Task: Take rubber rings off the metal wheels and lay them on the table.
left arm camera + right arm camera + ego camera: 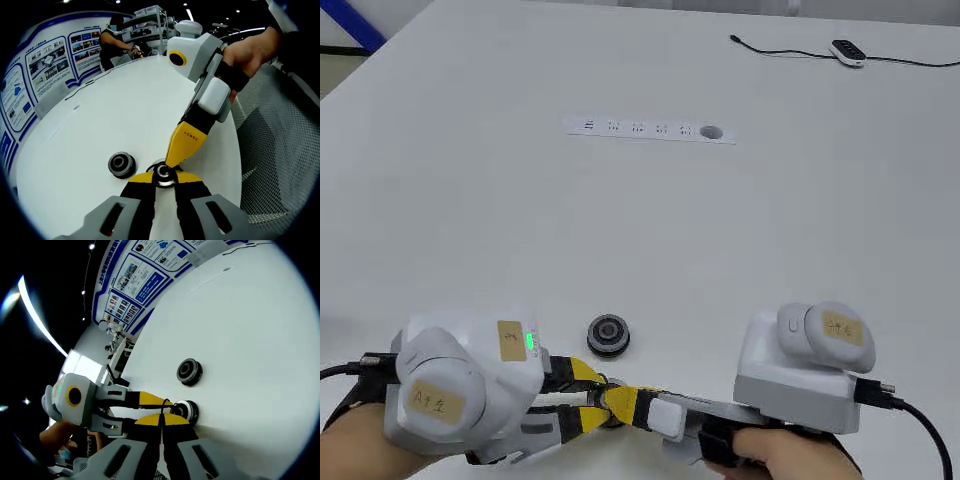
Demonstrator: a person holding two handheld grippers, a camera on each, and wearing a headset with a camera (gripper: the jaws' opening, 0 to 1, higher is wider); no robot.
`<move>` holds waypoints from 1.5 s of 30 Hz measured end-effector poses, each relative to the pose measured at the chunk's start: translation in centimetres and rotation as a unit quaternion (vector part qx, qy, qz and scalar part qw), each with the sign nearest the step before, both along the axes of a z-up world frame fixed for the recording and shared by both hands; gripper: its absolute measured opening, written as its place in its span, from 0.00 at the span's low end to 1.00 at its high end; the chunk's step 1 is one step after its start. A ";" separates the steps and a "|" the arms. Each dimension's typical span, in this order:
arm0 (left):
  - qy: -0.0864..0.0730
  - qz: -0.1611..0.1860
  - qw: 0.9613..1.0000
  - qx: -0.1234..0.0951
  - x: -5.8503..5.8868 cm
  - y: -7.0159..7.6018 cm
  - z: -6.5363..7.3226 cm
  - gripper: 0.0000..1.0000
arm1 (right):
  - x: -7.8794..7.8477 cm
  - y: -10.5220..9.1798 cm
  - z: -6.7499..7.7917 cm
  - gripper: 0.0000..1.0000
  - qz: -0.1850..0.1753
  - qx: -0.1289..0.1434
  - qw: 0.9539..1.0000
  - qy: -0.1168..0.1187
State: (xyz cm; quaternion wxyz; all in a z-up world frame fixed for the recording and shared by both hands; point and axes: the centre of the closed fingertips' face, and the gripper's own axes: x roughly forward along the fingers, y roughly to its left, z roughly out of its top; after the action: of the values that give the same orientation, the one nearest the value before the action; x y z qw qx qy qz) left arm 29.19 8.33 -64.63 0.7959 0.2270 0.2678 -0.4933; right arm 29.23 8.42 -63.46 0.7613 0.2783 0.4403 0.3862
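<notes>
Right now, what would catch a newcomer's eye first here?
Low at the near edge of the white table, the left tongs clamp a metal wheel while the right tongs, shut, touch its rim. Just beyond lies a second wheel, free on the surface, with a power strip farther back.

We hold a wheel (163,171) between the yellow jaws of our left gripper (163,176) on the white counter (125,110). Our right gripper (169,161), jaws together, meets that wheel's rim. A second wheel (122,165) lies just beside it.
</notes>
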 end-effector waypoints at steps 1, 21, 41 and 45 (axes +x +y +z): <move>0.000 0.003 1.000 -0.001 0.0 0.1 0.1 0.15 | 0.0 0.0 0.0 0.01 -0.001 0.001 1.000 0.001; -0.022 0.025 0.999 -0.022 -0.1 0.7 2.5 0.21 | 1.7 -2.0 2.0 0.01 -0.050 0.029 0.998 -0.008; -0.010 0.013 1.000 -0.024 1.3 -1.1 1.5 0.20 | 3.6 -9.7 -2.9 0.02 -0.175 -0.031 0.983 0.047; -0.004 0.014 1.000 -0.023 1.1 -1.2 1.2 0.19 | 3.5 -10.2 -3.4 0.02 -0.182 -0.048 0.981 0.051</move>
State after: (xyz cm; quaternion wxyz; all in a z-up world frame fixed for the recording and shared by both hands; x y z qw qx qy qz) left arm 30.29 7.17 -63.39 0.8088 0.2068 0.2557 -0.4875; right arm 32.71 -1.80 -66.85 0.8078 0.3365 0.4384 0.2049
